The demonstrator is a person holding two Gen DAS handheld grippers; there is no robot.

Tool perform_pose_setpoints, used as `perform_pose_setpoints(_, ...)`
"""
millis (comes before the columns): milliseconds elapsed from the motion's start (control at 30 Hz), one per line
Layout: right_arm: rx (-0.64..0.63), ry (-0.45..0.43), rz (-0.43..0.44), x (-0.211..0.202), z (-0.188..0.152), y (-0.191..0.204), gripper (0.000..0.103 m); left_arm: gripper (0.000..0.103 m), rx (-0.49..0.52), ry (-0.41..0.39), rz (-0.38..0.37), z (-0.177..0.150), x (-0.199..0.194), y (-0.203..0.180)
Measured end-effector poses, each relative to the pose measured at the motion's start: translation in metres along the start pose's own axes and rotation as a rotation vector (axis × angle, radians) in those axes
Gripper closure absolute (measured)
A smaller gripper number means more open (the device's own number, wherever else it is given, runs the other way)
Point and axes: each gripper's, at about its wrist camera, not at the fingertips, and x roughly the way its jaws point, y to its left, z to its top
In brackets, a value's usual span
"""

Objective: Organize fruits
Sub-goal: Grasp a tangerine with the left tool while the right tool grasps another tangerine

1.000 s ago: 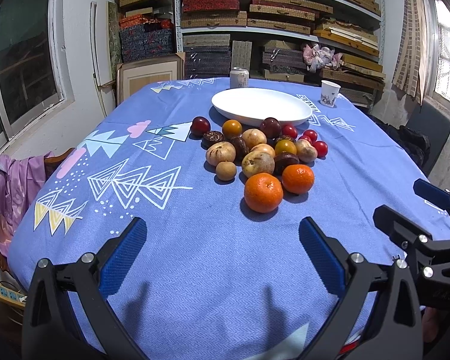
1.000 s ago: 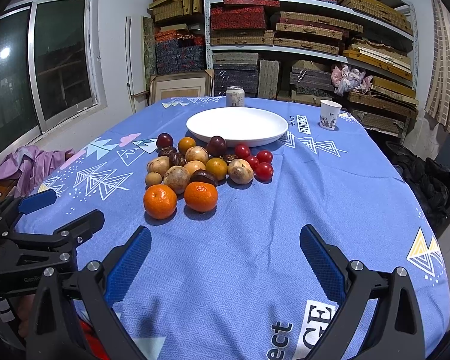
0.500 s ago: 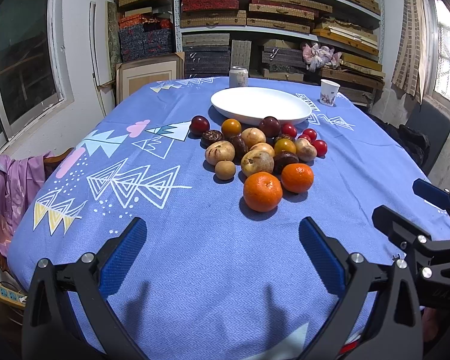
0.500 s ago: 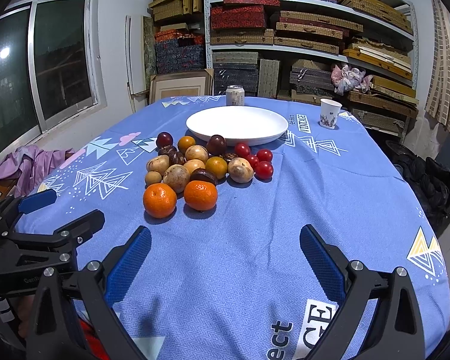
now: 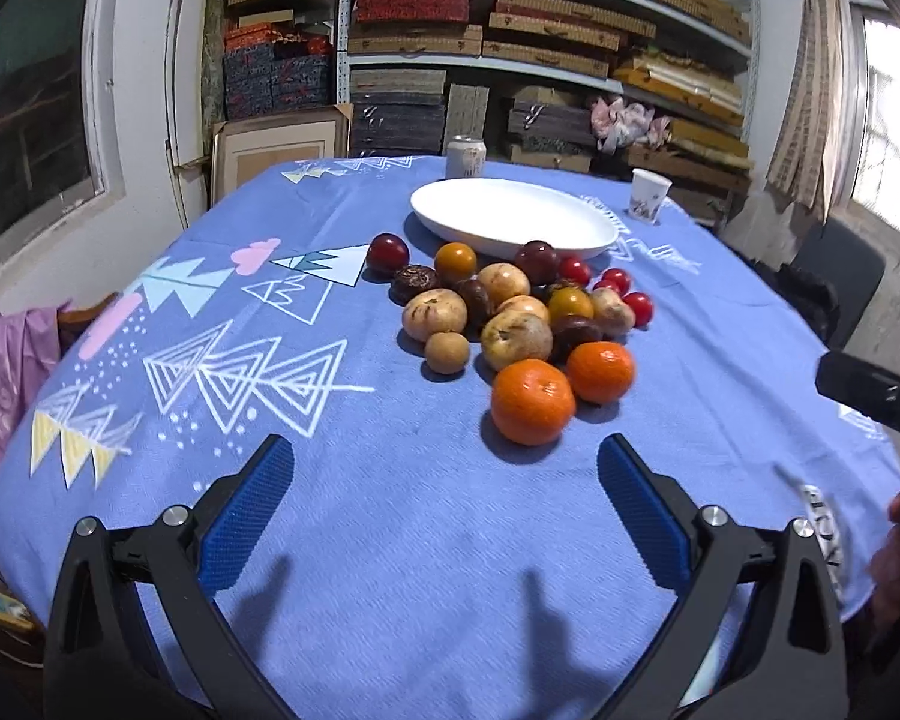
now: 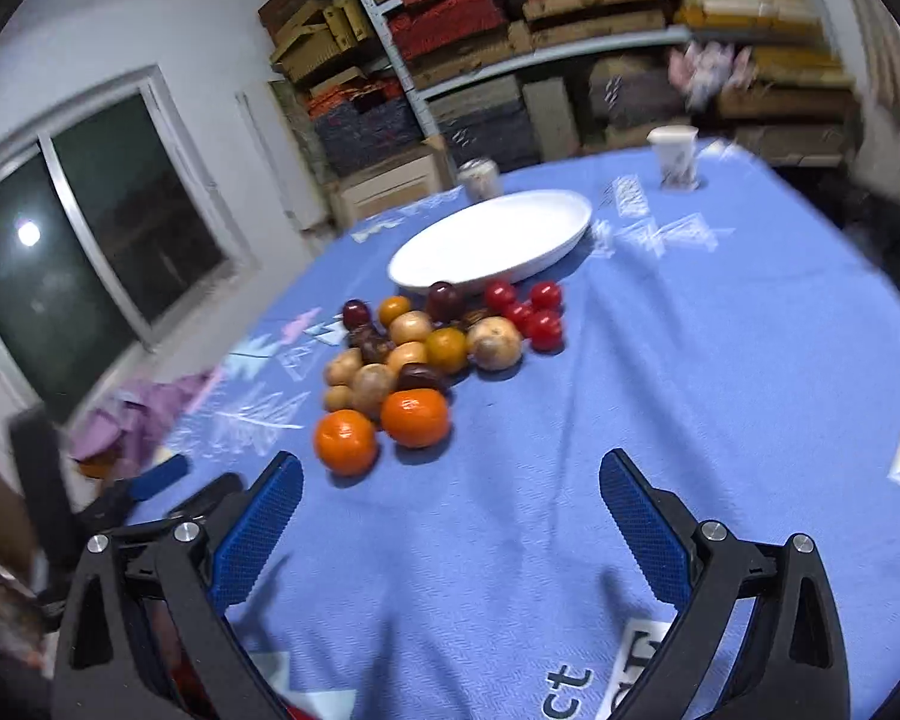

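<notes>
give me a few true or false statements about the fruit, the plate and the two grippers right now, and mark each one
1. The white plate holds no fruit. True.
2. The left gripper is shut on an orange. False: it is open, holding nothing.
3. Two oranges lie at the near edge of the fruit pile. True.
4. The right gripper is shut. False: it is open, above the blue tablecloth.
5. The paper cup stands on the plate. False: it stands on the cloth beyond it.
</notes>
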Motion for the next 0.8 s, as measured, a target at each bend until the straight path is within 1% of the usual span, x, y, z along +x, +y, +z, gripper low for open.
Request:
perform_pose_setpoints(100, -0.005, 0.011, -0.009, 0.009, 0.004, -0.006, 0.003, 0.004, 0.014, 0.042, -0.023, 0.007, 0.011, -0.003)
perform_pose_setpoints(133, -0.029, 0.033, 0.010, 0.015, 0.006, -0.004, 0.003, 0.004, 0.027, 0.055, -0.026, 0.008, 0.016, -0.007)
perform_pose_setpoints(167, -0.055, 0.053, 0.011, 0.021, 0.007, -0.001, 0.003, 0.004, 0.037, 0.063, -0.023, 0.011, 0.019, -0.008)
perform_pose_setpoints(200, -0.093, 0.072, -0.014, 0.028, 0.007, 0.002, 0.003, 0.005, 0.052, 0.071, -0.022, 0.012, 0.024, -0.011)
perform_pose_setpoints(267, -0.161, 0.093, -0.047, 0.039, 0.009, 0.010, 0.004, 0.006, 0.074, 0.112, -0.057, 0.016, 0.034, -0.016)
perform_pose_setpoints(300, -0.206, 0.099, -0.076, 0.045, 0.011, 0.014, 0.006, 0.007, 0.074, 0.122, -0.064, 0.018, 0.039, -0.016)
perform_pose_setpoints(333, -0.224, 0.098, -0.092, 0.047, 0.015, 0.015, 0.008, 0.009, 0.075, 0.131, -0.073, 0.019, 0.042, -0.018)
perform_pose_setpoints(400, -0.272, 0.099, -0.115, 0.052, 0.022, 0.017, 0.008, 0.018, 0.084, 0.163, -0.092, 0.023, 0.054, -0.021)
perform_pose_setpoints(433, -0.281, 0.102, -0.115, 0.052, 0.025, 0.016, 0.008, 0.020, 0.086, 0.184, -0.101, 0.025, 0.061, -0.023)
perform_pose_setpoints(467, -0.287, 0.099, -0.119, 0.052, 0.029, 0.014, 0.008, 0.025, 0.087, 0.196, -0.105, 0.027, 0.067, -0.024)
perform_pose_setpoints(500, -0.281, 0.099, -0.117, 0.052, 0.030, 0.012, 0.008, 0.032, 0.091, 0.213, -0.112, 0.028, 0.073, -0.026)
perform_pose_setpoints(567, -0.256, 0.108, -0.098, 0.053, 0.035, 0.007, 0.008, 0.039, 0.101, 0.246, -0.130, 0.029, 0.083, -0.030)
perform_pose_setpoints(667, -0.222, 0.099, -0.097, 0.050, 0.039, -0.004, 0.008, 0.041, 0.102, 0.266, -0.145, 0.028, 0.094, -0.034)
perform_pose_setpoints(733, -0.222, 0.096, -0.103, 0.051, 0.041, -0.007, 0.008, 0.046, 0.100, 0.280, -0.151, 0.028, 0.099, -0.034)
perform_pose_setpoints(800, -0.220, 0.097, -0.100, 0.052, 0.040, -0.009, 0.008, 0.056, 0.098, 0.287, -0.172, 0.027, 0.102, -0.035)
